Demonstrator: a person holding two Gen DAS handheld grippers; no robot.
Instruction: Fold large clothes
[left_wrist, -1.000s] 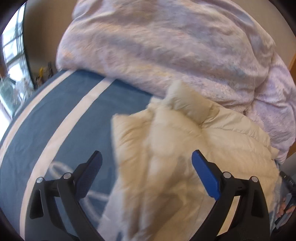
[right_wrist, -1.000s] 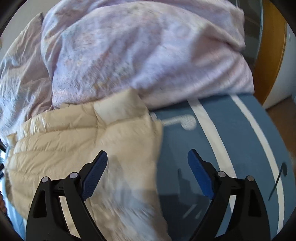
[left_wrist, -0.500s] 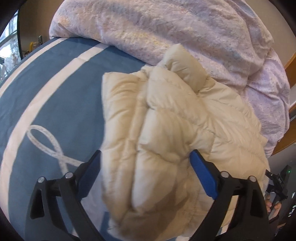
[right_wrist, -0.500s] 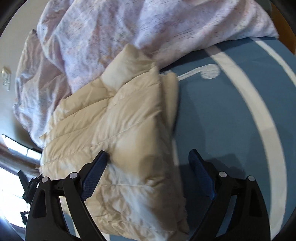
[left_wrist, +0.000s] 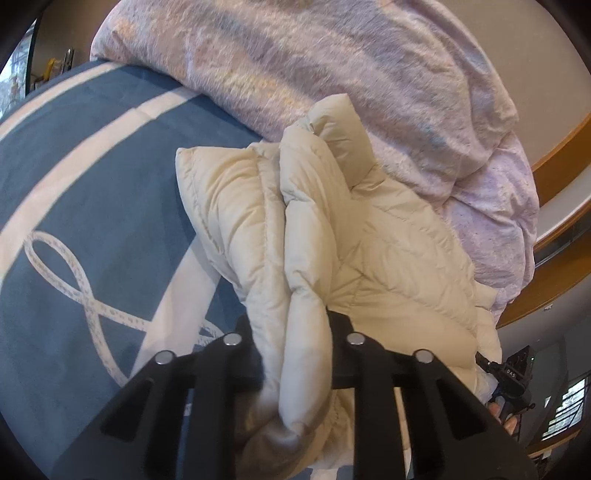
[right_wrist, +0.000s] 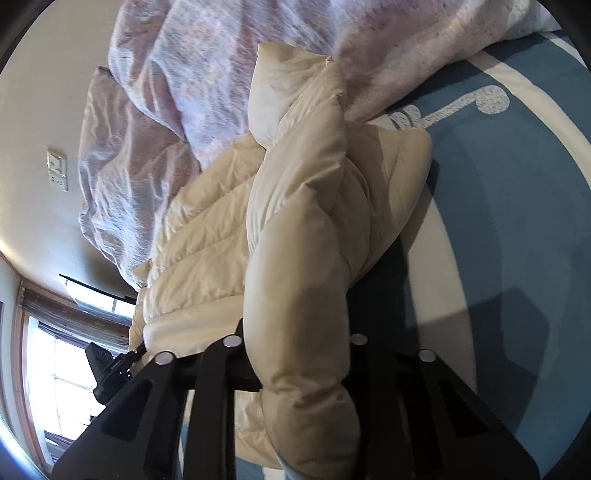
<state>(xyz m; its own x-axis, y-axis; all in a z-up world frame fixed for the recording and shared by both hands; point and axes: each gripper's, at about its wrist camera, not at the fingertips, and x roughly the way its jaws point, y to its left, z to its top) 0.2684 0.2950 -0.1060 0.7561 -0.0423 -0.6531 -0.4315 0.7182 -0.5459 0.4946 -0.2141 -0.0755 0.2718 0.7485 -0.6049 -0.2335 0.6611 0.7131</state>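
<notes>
The step in hand is the grasp that precedes a fold: both claws have just been closing, and each now has a puffy roll of the cream quilted jacket (left_wrist: 369, 236) pinched between its pads. The left gripper (left_wrist: 295, 332) is clamped on a thick bunch at the jacket's near left side; the right gripper (right_wrist: 299, 339) is clamped on a similar bunch, probably a sleeve or a side panel, at the near right side. The jacket lies on the blue bedspread (left_wrist: 92, 177) with white stripes and a looped ribbon pattern, its collar end resting against the heap of pale pink duvet (left_wrist: 332, 74) at the far side of the bed. The near end of the jacket is at the grippers; the rest is spread flat and partly doubled over. Judged from this layout, the sides appear to be already turned inward, and the remaining work is to bring the near end over toward the collar. The next move calls for lifting both gripped sections together, at equal height, and carrying them forward without dragging the lower layers; padded fabric is slippery and springy, so the grip should be held until the fold is laid down. No box, basket or other container is in view, so nothing can be reported as held in one.
</notes>
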